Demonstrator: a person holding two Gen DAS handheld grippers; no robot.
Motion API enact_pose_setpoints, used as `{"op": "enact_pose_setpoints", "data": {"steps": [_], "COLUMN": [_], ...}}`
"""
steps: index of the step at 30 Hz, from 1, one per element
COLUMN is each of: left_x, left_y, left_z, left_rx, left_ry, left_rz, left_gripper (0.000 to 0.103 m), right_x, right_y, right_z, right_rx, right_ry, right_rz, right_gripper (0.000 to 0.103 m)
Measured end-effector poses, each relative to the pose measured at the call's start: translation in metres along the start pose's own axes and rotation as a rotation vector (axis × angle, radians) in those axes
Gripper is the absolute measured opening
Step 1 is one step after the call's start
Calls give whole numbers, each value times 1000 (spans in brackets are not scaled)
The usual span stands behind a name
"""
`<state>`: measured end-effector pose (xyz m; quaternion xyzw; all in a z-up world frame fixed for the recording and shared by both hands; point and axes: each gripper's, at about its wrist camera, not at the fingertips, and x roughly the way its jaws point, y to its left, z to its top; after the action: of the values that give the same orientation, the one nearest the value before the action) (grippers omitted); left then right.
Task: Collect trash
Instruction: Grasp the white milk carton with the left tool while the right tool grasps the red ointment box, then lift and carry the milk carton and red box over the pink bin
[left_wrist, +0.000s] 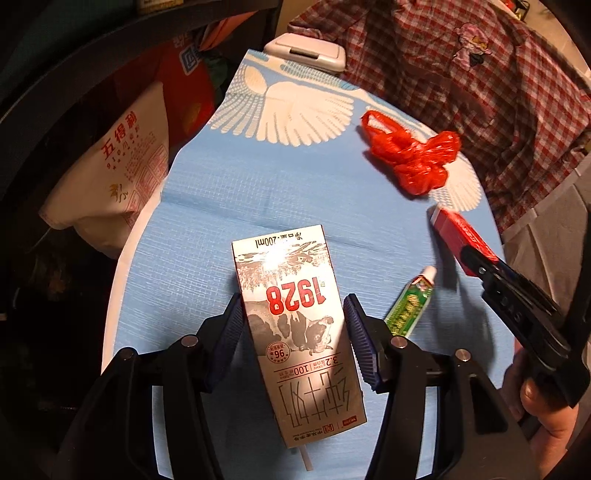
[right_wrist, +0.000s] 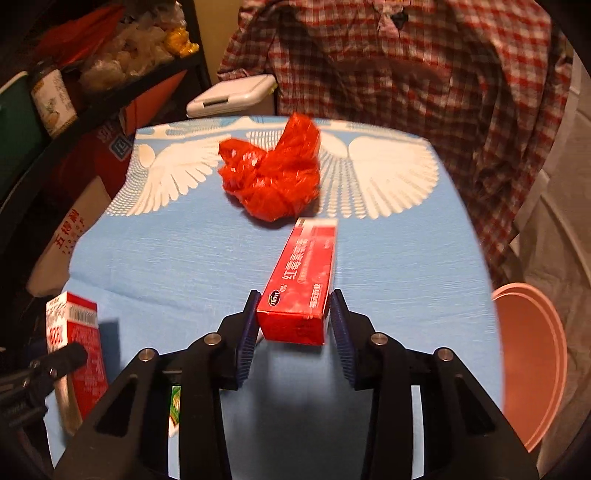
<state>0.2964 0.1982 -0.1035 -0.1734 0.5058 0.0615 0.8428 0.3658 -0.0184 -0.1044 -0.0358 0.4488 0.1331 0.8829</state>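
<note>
A blue, wing-patterned tablecloth (left_wrist: 280, 184) is covering the table, with a plaid shirt (right_wrist: 424, 85) hanging beyond at twelve o'clock. The left gripper (left_wrist: 293, 334) is clamping a milk carton (left_wrist: 295, 325); the right gripper (right_wrist: 294, 325) is gripping a red box (right_wrist: 301, 288). A crumpled red bag (right_wrist: 273, 177) is lying at twelve o'clock, a green tube (left_wrist: 408, 301) between the grippers.

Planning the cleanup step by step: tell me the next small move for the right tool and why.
Probably lift the red box clear of the blue tablecloth and carry it toward the pink bin on the right. The right tool has the box between its pads, seemingly gripped, and the left tool already straddles the milk carton, so the box looks ready to go.
</note>
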Motion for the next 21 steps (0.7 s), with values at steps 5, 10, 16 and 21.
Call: {"op": "enact_pose_setpoints", "data": {"steps": [5,10,16,21], "left_x": [-8,-18,-28,-34], "left_y": [-1,-6,-14,-24], "left_z": [-3,-4,-8,-11], "left_rx": [1,6,11,22], "left_ry": [-6,-9,-9,-13], "left_rz": [-8,-35,-57,-69], "left_gripper": [54,53,52,52], "right_x": [-34,-74,-107,-123], "right_y": [-13,-27,-46,-55], "right_z": [-1,-3,-11,-20], "right_rx": [-6,-38,-40,-33], "right_ry": [-22,-69,-92,-118], "right_rz": [16,22,41,48], "right_gripper": [36,36,36,36]}}
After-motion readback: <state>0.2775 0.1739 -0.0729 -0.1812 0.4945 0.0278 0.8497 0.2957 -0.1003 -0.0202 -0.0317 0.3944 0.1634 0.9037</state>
